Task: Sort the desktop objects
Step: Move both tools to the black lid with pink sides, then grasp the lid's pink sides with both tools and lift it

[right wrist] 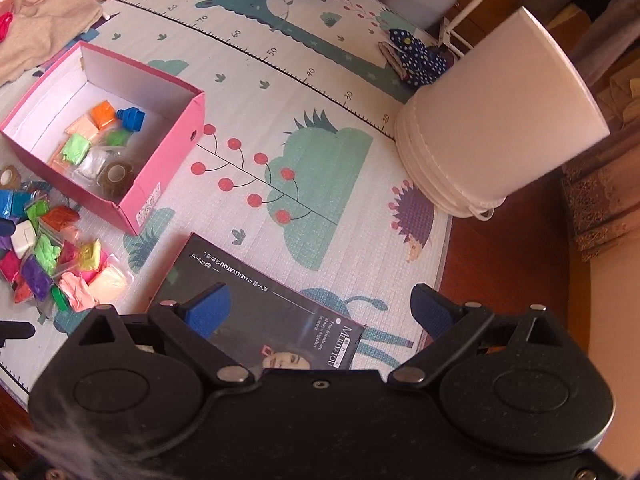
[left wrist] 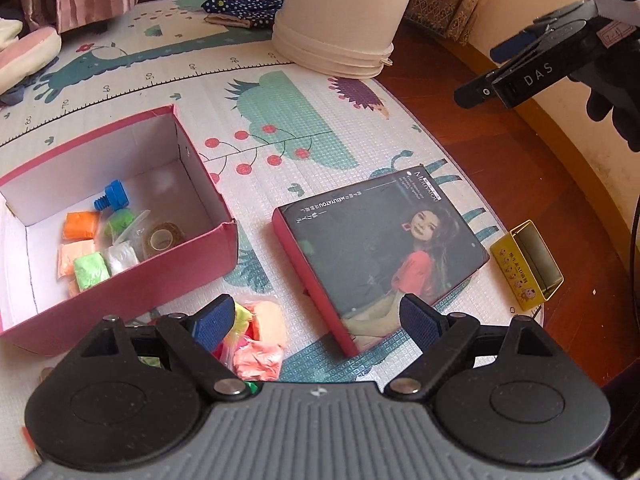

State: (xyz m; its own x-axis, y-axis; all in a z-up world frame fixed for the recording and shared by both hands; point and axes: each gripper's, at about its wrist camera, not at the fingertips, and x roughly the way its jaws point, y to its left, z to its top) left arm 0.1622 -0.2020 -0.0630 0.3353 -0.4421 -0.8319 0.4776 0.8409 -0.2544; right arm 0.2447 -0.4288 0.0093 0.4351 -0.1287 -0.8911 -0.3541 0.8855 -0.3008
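An open pink box (left wrist: pixel 188 256) (right wrist: pixel 168 152) on the play mat holds several colored clay packets, a blue screw cap (left wrist: pixel 113 197) (right wrist: pixel 131 117) and a tape roll (left wrist: pixel 163 236) (right wrist: pixel 114 174). A loose pile of colored clay packets (left wrist: pixel 258 336) (right wrist: pixel 60 256) lies in front of the box. My left gripper (left wrist: pixel 320 316) is open and empty, low over the pile's right edge and the box lid. My right gripper (right wrist: pixel 320 312) is open and empty above the dark box lid with a woman's picture (left wrist: pixel 384 256) (right wrist: pixel 260 304); it also shows in the left wrist view (left wrist: pixel 520 76).
A yellow metal tin (left wrist: pixel 528 264) lies at the mat's right edge. An upturned white bucket (left wrist: pixel 344 16) (right wrist: pixel 492 132) stands at the back. A dotted blue cloth (left wrist: pixel 240 8) (right wrist: pixel 416 56) lies behind. Another tape roll (right wrist: pixel 10 176) sits left of the pile. Wooden floor borders the mat.
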